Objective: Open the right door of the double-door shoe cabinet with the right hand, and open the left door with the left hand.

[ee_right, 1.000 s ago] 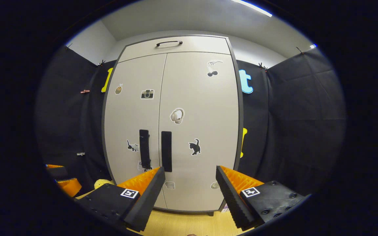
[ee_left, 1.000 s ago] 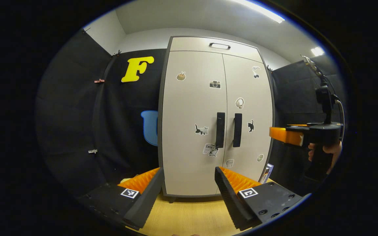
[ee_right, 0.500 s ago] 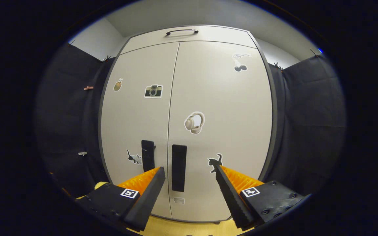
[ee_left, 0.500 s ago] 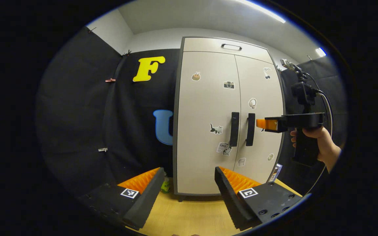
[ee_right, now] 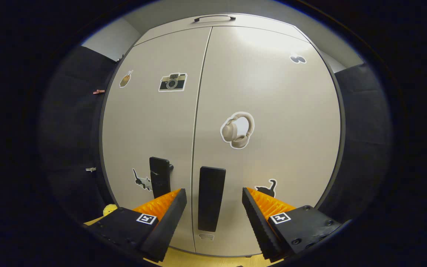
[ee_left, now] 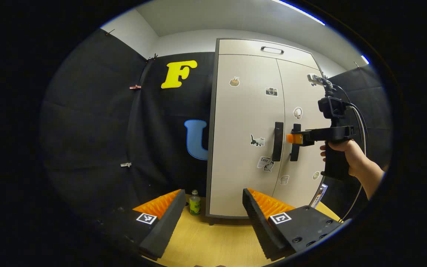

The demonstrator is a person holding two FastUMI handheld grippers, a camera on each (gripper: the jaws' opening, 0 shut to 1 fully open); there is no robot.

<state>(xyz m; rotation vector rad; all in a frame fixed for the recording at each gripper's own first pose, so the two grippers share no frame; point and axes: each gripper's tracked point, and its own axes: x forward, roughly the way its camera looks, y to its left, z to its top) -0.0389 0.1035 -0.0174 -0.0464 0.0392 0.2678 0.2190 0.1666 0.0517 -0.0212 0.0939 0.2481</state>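
Note:
The pale double-door shoe cabinet (ee_left: 247, 122) stands with both doors shut, stickers on each. In the left gripper view its two dark vertical handles sit side by side: the left door handle (ee_left: 278, 141) and the right door handle (ee_left: 294, 144). My right gripper (ee_left: 294, 138), held by a hand (ee_left: 347, 154), has its tips at the right handle. In the right gripper view the right gripper (ee_right: 213, 193) is open, with the right door handle (ee_right: 211, 198) standing in the gap between its fingers; the left door handle (ee_right: 160, 181) is just to the left. My left gripper (ee_left: 213, 217) is open and well short of the cabinet.
A small green bottle (ee_left: 195, 203) stands on the wooden floor (ee_left: 213, 244) by the cabinet's left corner. A slim box (ee_left: 319, 194) leans at its right side. A drawer handle (ee_left: 272, 49) sits on the cabinet's top panel. Black cloth walls close in both sides.
The right gripper has moved forward until the right door handle lies between its open fingers. The left gripper view has swung left, so the cabinet now sits further right and the bottle shows.

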